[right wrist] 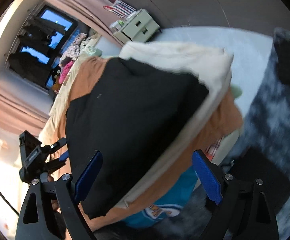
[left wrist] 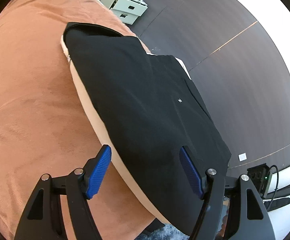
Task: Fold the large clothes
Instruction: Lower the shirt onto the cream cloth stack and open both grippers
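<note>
Blue ribbed pads (left wrist: 99,172) line the fingers of the left gripper (left wrist: 145,170), which stand well apart with nothing pinched: one pad hangs over the pale sheet, the other over the near end of the black garment (left wrist: 145,104), and neither presses on cloth. Seen from the right wrist, the right gripper (right wrist: 146,178) is spread wider still and also holds nothing; the garment's near corner (right wrist: 97,206) lies between its pads without being clamped. That view is smeared, so whether cloth brushes the pad at 7 o'clock cannot be told. Outward from both sets of fingers, the garment lies flat in a long folded panel on the bed (left wrist: 25,100), along its side edge, over a cream layer (right wrist: 184,54) and orange cover. In the left view its long axis runs from 6 o'clock up to 11 o'clock, the far end pointing to the white drawers (left wrist: 128,8); its 3 o'clock edge drapes off the bed above the dark floor (left wrist: 234,64). The likely trouble is that overhang: a tug on one corner alone could drag the panel off the mattress or skew the fold. Closing too deep could also catch the cream layer beneath and lift both together.
</note>
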A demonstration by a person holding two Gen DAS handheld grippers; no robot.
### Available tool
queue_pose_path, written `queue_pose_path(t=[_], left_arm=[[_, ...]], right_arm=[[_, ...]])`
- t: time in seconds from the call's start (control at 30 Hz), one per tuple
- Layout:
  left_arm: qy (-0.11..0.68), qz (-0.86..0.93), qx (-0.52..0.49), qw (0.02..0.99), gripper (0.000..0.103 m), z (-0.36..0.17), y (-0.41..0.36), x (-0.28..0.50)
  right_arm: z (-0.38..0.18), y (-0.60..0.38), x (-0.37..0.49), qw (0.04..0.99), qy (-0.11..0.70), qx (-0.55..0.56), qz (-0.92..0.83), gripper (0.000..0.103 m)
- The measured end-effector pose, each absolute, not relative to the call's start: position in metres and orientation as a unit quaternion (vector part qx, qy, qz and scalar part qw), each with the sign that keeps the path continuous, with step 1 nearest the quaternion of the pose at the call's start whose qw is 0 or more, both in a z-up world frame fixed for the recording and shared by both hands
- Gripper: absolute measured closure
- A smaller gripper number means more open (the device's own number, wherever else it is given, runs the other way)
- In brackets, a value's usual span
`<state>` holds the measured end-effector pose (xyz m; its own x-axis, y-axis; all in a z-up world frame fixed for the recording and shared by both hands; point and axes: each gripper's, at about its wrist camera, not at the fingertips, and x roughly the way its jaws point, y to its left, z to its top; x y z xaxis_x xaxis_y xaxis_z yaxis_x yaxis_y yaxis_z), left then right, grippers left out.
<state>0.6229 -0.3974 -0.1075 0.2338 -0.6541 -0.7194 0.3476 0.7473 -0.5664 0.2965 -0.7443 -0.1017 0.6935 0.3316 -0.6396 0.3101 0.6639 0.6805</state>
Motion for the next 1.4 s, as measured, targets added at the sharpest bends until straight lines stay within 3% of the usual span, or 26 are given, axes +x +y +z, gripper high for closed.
queue_pose_path(t=[0.07, 0.1, 0.13, 0.23, 0.33, 0.43, 0.87, 1.07, 1.13, 1.4], left_arm=[[0.531, -0.323, -0.136, 0.772, 0.048, -0.108, -0.404, 0.623], [0.531, -0.319, -0.130, 0.774, 0.053, -0.106, -0.407, 0.623], [0.531, -0.317, -0.126, 0.776, 0.055, -0.105, -0.410, 0.624], [0.527, -0.318, -0.122, 0.779, 0.059, -0.102, -0.417, 0.623], [0.523, -0.312, -0.120, 0.784, 0.059, -0.099, -0.421, 0.627], [0.520, -0.307, -0.117, 0.788, 0.059, -0.097, -0.423, 0.635], [0.532, -0.297, -0.106, 0.786, 0.059, -0.098, -0.427, 0.642], [0.517, -0.310, -0.100, 0.792, 0.059, -0.079, -0.407, 0.629], [0.497, -0.317, -0.087, 0.803, 0.059, -0.065, -0.399, 0.619], [0.424, -0.348, -0.060, 0.834, 0.059, -0.001, -0.362, 0.572]], right_arm=[[-0.108, -0.739, 0.305, 0.818, 0.397, 0.417, 0.013, 0.012], [-0.109, -0.737, 0.309, 0.815, 0.398, 0.421, 0.021, 0.020], [-0.109, -0.734, 0.312, 0.814, 0.398, 0.423, 0.029, 0.041], [-0.101, -0.726, 0.317, 0.822, 0.397, 0.408, 0.023, 0.059], [-0.096, -0.727, 0.323, 0.823, 0.393, 0.409, 0.026, 0.069], [-0.095, -0.729, 0.332, 0.823, 0.387, 0.414, 0.029, 0.072], [-0.091, -0.723, 0.359, 0.839, 0.385, 0.383, -0.042, 0.073], [-0.073, -0.719, 0.342, 0.847, 0.389, 0.357, -0.059, 0.067], [-0.064, -0.716, 0.337, 0.851, 0.386, 0.351, -0.055, 0.056], [-0.012, -0.689, 0.301, 0.880, 0.354, 0.310, -0.067, 0.028]])
